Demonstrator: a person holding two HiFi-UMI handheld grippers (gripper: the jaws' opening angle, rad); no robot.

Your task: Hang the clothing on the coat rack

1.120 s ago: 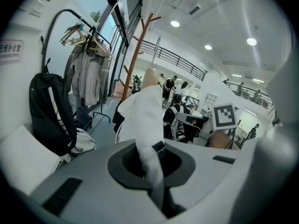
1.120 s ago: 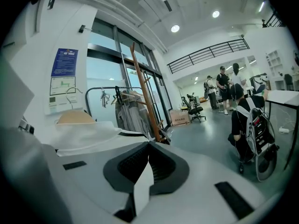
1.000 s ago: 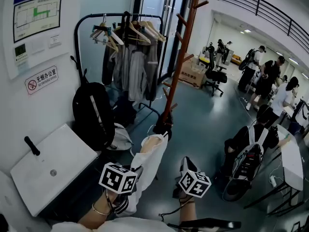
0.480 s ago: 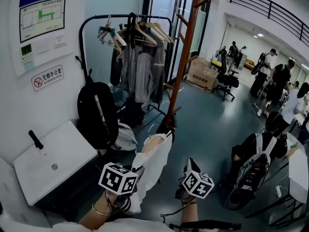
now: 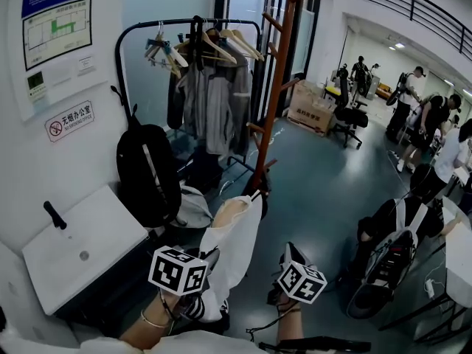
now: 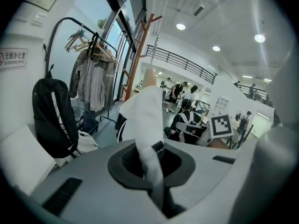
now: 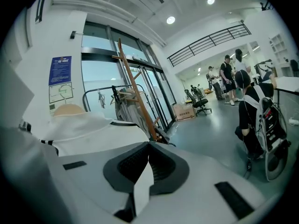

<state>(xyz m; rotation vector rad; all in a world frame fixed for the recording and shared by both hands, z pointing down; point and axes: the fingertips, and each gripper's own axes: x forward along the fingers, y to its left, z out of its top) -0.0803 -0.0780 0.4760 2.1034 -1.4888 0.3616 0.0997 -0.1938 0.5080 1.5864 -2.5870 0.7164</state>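
Left claw (image 5: 209,259) is clamped narrow on the white garment (image 5: 234,231). In the left gripper view the cloth (image 6: 145,108) is pinched between the jaws and rises straight up out of them. Right claw (image 5: 286,251) is closed too, with a strip of the same white fabric caught between its jaws. The rest of the garment lies just to its left and a bit ahead.

The garment has dark trim. A tan rounded piece (image 5: 230,211) pokes out at its top, above and ahead of the left claw.

The wooden coat rack (image 5: 274,87) stands ahead of both claws, past the garment's top end. The garment is not on any peg. A black clothes rail (image 5: 184,26) with hangers and grey jackets (image 5: 214,102) is ahead-left of the left claw.

A black backpack (image 5: 144,175) hangs by the wall, left of and ahead of the left claw. A white flat case (image 5: 81,245) sits just left of that claw. A seated person (image 5: 387,216) is well off to the right of the right claw. A cardboard box (image 5: 310,109) and an office chair (image 5: 348,120) are far ahead-right.
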